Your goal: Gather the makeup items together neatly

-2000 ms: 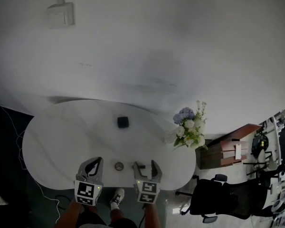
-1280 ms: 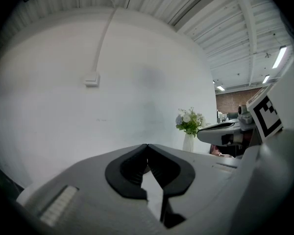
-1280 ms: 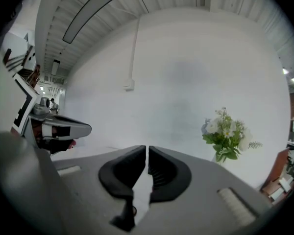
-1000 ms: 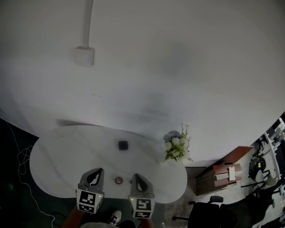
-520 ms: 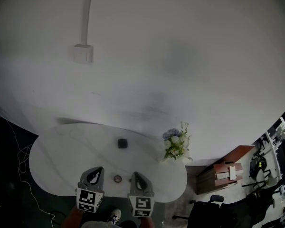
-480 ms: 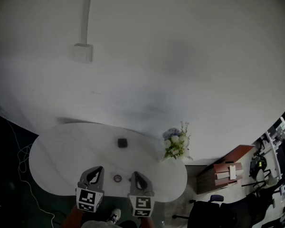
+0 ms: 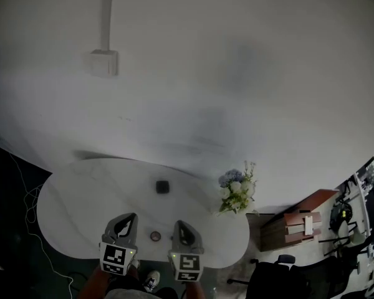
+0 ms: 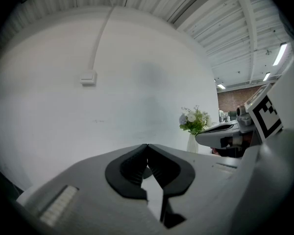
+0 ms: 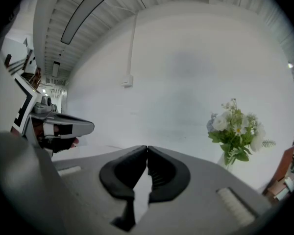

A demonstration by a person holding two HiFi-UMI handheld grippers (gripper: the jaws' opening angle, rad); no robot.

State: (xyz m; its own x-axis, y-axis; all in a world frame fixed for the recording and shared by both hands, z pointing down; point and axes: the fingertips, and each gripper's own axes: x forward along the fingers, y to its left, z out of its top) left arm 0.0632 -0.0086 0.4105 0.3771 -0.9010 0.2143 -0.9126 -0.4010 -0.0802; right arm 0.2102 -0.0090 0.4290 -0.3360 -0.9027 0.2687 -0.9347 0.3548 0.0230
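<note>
grey left gripper (image 8: 147, 146) and right gripper (image 9: 147, 149), black ribbed pads (image 8: 128, 173), black-and-white marker cubes (image 7: 115, 258)

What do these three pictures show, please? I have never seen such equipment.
A person holds two hand tools with pinching jaws: the left gripper and the right gripper. The wide picture comes from a camera on the person's head, looking down; the other two come from a camera on each gripper. On the white table lie a small dark square item and a small round item; flowers stand near its right edge. Both grippers are shut and hold nothing.
</note>
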